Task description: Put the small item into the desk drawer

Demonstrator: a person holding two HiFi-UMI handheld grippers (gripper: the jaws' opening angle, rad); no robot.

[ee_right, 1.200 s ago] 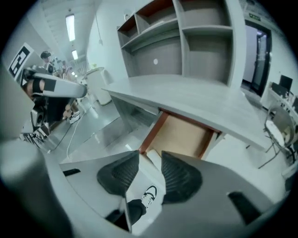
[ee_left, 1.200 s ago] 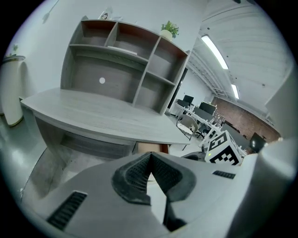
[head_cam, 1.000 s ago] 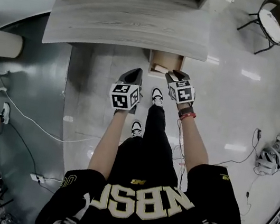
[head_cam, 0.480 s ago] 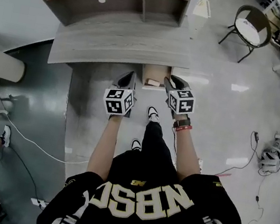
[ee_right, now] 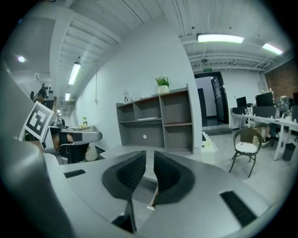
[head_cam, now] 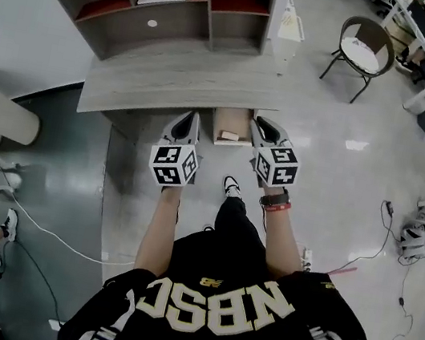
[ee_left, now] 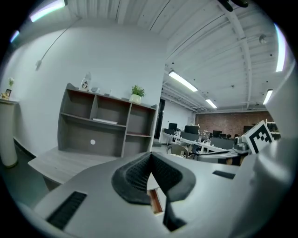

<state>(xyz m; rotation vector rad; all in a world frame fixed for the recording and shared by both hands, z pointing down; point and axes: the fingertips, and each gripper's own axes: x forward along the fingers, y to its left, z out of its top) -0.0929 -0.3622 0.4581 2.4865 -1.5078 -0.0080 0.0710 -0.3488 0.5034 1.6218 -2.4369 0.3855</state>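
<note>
Drawer open, small item apparently inside: shutting it looks next.
Left gripper jaws meet, empty; desk drawer holds a pale small item; right gripper jaws closing, narrowly apart, empty. Push the front squarely with 1 gripper.

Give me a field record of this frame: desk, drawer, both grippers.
desk: grey wood top, shelf unit at its far side
drawer: pulled open below the desk's front edge, between the two grippers
drawer contents: a light object, too small to identify
left gripper: jaws together, nothing between them, left of the drawer
right gripper: jaws closing, narrow gap, nothing between them, right of the drawer
</note>
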